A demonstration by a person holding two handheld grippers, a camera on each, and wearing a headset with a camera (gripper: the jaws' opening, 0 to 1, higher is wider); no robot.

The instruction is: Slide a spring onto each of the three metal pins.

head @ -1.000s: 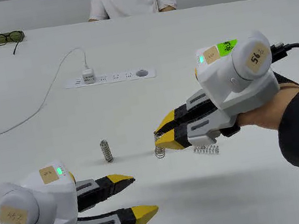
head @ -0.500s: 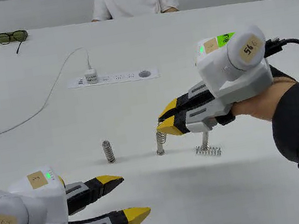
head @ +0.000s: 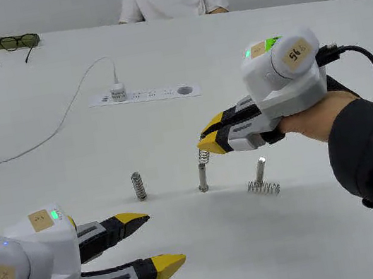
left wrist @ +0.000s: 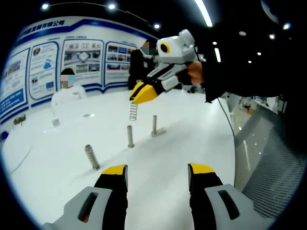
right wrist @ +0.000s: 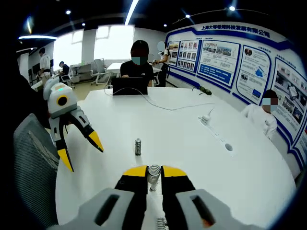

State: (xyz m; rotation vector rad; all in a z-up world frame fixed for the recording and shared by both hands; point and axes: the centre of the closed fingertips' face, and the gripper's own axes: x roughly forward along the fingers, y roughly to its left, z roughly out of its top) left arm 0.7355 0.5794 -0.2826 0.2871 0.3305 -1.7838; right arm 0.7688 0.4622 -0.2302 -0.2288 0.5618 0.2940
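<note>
Three pins (head: 202, 177), three springs (head: 138, 186), one fitted, one lying, one in right claw (head: 202, 145)

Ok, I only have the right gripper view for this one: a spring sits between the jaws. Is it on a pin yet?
Observer: Not yet. The spring held by the right gripper hangs just above the bare middle pin, with a gap between them.
Operator: And the third pin, off my frame?
Observer: The third pin stands bare, with a loose spring lying on the table at its base.
</note>
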